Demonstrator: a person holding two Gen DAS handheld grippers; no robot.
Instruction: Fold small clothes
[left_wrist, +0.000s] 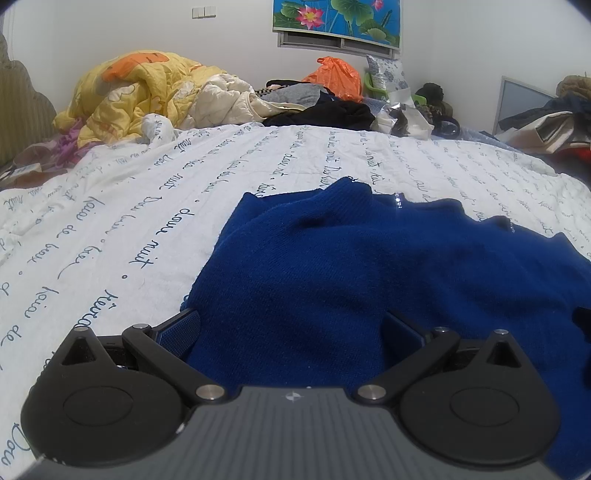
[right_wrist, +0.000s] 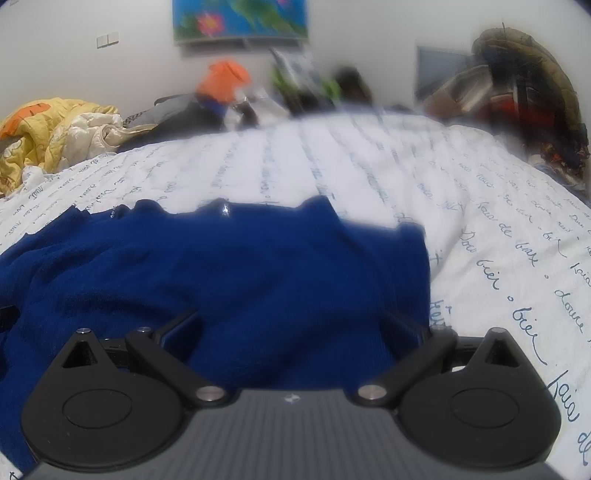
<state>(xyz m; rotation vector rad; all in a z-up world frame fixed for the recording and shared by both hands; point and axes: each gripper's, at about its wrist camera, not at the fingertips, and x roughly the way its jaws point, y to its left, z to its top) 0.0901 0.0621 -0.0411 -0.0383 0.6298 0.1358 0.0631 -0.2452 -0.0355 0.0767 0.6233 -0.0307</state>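
The blue sweater (left_wrist: 369, 280) lies spread on the script-printed bedspread (left_wrist: 110, 221); your grippers' bodies hide its near edge, and the right wrist view is blurred. Your left gripper (left_wrist: 291, 328) sits low at its left part, fingers wide with knit between them. Your right gripper (right_wrist: 291, 328) matches it at the right part, equally wide.

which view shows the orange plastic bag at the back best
The left wrist view. There the orange plastic bag is sharp, its handles and crinkles clear, behind the dark clothes at the far edge of the bed. The right wrist view shows it only as a motion-blurred orange blob with no detail.
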